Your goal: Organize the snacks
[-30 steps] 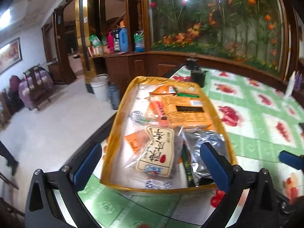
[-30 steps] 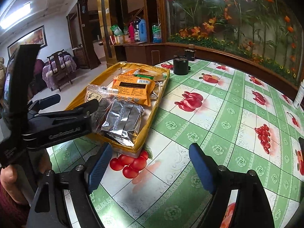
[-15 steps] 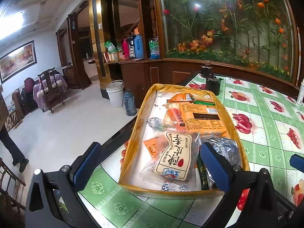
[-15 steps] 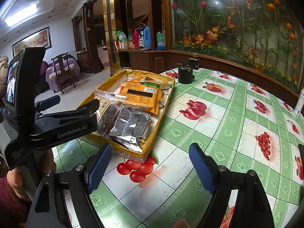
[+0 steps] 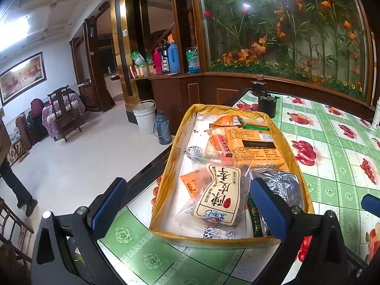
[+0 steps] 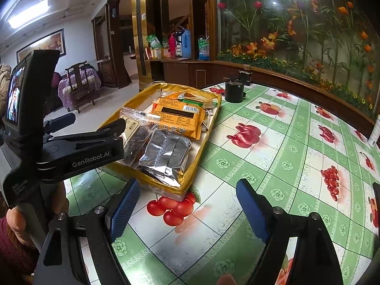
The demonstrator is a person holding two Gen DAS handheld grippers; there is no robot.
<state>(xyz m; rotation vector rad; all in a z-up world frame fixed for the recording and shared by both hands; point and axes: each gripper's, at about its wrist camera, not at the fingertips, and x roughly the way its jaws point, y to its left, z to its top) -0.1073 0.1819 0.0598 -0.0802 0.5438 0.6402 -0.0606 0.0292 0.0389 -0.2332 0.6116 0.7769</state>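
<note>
Both sets of jaws spread, empty: left gripper (image 5: pixel 185 201) lined up on snack tray (image 5: pixel 166 173), right gripper (image 6: pixel 187 209) parked over tablecloth (image 6: pixel 285 147), likely pre-pick.

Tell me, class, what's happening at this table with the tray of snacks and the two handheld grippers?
A person holds a gripper in each hand over a table with a fruit-print cloth. The yellow tray is full of snack packets, among them an orange packet and a silver foil pack. The left gripper is open at the tray's near end; the right gripper is open over bare cloth. Neither holds anything.
</note>
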